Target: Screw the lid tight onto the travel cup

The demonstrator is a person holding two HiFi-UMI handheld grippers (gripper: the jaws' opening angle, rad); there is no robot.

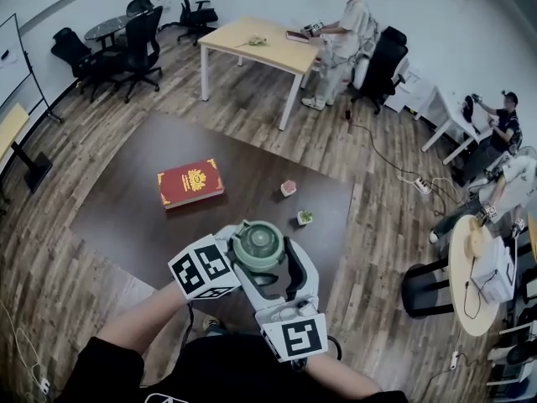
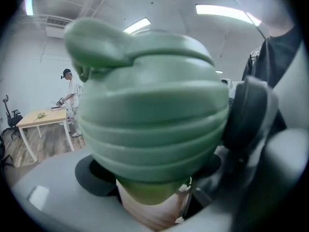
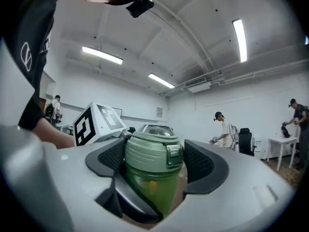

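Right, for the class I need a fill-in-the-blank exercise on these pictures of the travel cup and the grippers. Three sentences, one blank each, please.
1. The lid on the travel cup is coloured ____.
2. The book lying on the dark brown surface is ____.
3. In the right gripper view, the right gripper has its pads closed on the cup's ____, above the see-through body.

Missing words: green; red; lid.

Sage-green lid (image 1: 258, 243), translucent green cup (image 3: 150, 193), red gold-embossed book (image 1: 190, 183), dark brown table (image 1: 126, 217)
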